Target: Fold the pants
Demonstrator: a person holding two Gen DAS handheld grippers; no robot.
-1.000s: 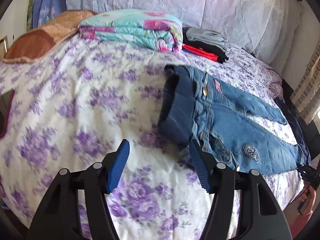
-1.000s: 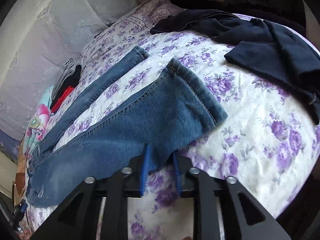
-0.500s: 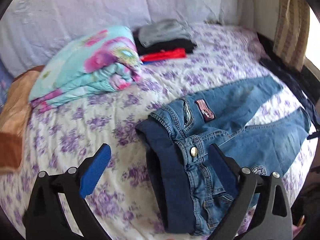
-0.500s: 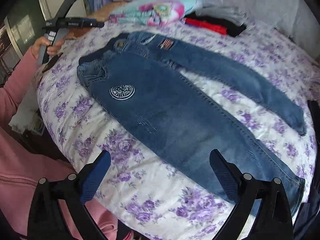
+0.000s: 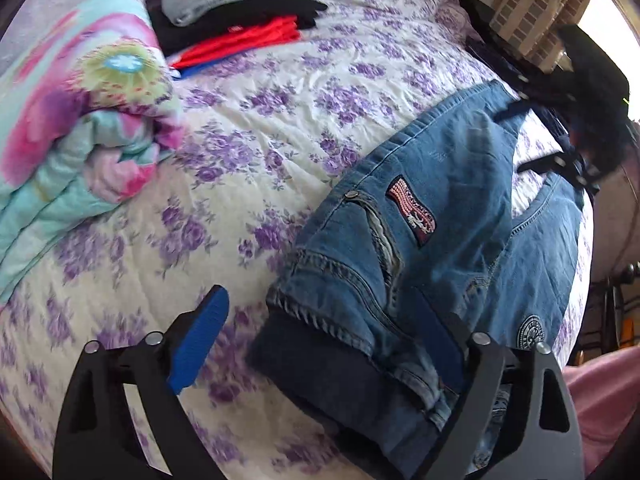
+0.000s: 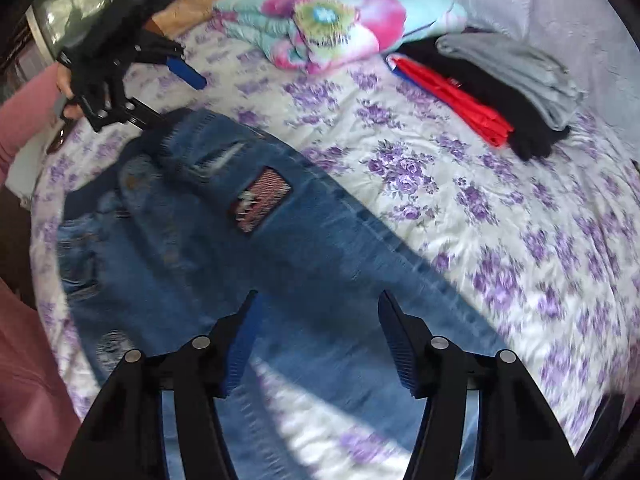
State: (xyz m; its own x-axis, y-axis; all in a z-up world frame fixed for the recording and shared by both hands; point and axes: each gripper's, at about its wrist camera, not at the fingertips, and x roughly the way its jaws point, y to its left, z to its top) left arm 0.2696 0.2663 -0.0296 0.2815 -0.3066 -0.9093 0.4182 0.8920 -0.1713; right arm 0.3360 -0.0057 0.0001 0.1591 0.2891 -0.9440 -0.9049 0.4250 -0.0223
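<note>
Both jaws are closing with no cloth pinched. On the left gripper (image 5: 320,352) they stand wide, straddling the corner of the jeans' (image 5: 440,216) waistband at the lower centre of the left wrist view; the right-hand finger lies over the denim and I cannot tell whether it touches, while the other blue pad (image 5: 200,336) hangs over bare sheet. On the right gripper (image 6: 316,344) they are about half open, pointing steeply down above a jeans leg at the lower centre of its view, pads clear of the cloth.

The jeans lie flat on the bed (image 5: 280,92), waist at left in the right wrist view. At upper left there, a hand (image 6: 66,80) in a pink sleeve (image 6: 28,108) holds the left gripper tilted down at the waistband. A folded quilt (image 6: 340,12) and a stack of folded clothes (image 6: 500,84) sit along the top.
</note>
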